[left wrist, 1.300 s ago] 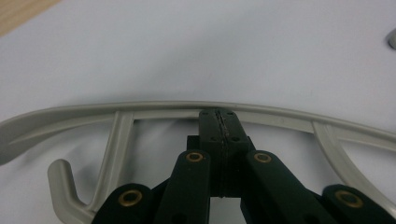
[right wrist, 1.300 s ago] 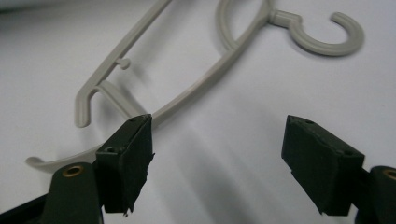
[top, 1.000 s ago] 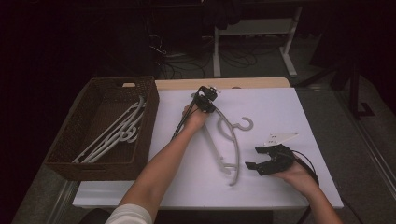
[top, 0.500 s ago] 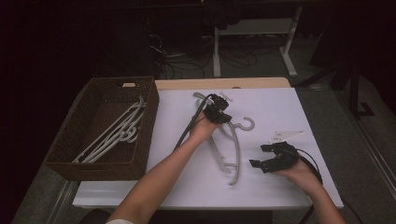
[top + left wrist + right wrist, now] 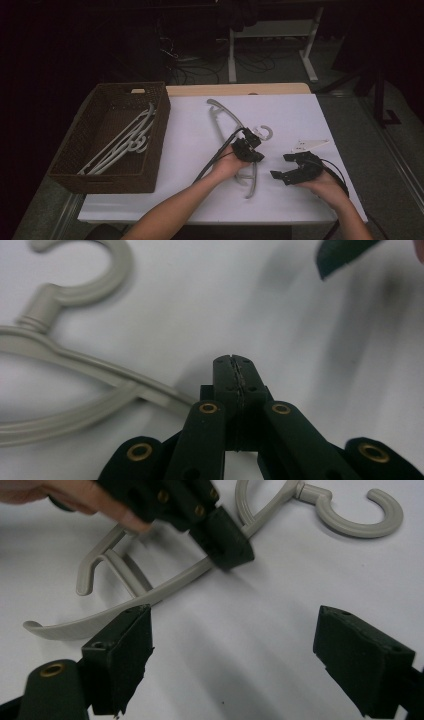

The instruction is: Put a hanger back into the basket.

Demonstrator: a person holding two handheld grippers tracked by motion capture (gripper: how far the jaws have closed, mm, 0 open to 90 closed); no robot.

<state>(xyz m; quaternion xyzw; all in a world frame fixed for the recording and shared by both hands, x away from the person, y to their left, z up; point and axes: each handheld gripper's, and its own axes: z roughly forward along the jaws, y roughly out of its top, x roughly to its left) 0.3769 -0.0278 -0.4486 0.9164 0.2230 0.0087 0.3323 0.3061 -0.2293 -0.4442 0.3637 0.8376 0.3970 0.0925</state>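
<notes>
Grey hanger (image 5: 235,135) lies flat on the white surface (image 5: 295,115), hook (image 5: 265,133) pointing toward the right side, one arm running up toward the far edge, the other down toward the person. Left tongs (image 5: 248,149) sit right on top of the hanger's middle, just below the hook neck; in the left gripper view (image 5: 234,365) the jaws are pressed fully together with nothing between them, the hanger arm (image 5: 100,385) passing just beside the tip on its left. Looks like the closed tip is used as a pusher to slide or pin the hanger, not to grab it; whether it actually touches the plastic I can't tell for certain, though in the right gripper view the closed tip (image 5: 227,542) sits against the hanger arm (image 5: 165,587). Right tongs (image 5: 295,167) rest low over the surface beside the hanger's lower arm, near but apart from it; jaws stand wide apart and have just been opening, nothing between them but bare sheet, the hanger's lower arm lying just past the left pad (image 5: 122,650). My read: right side is being readied to take the hanger while the left steadies it. Wicker basket (image 5: 100,170) at the left edge already holds several hangers (image 5: 125,142), so that's probably the destination. Small white piece (image 5: 310,145) lies beyond the right tongs, untouched.
</notes>
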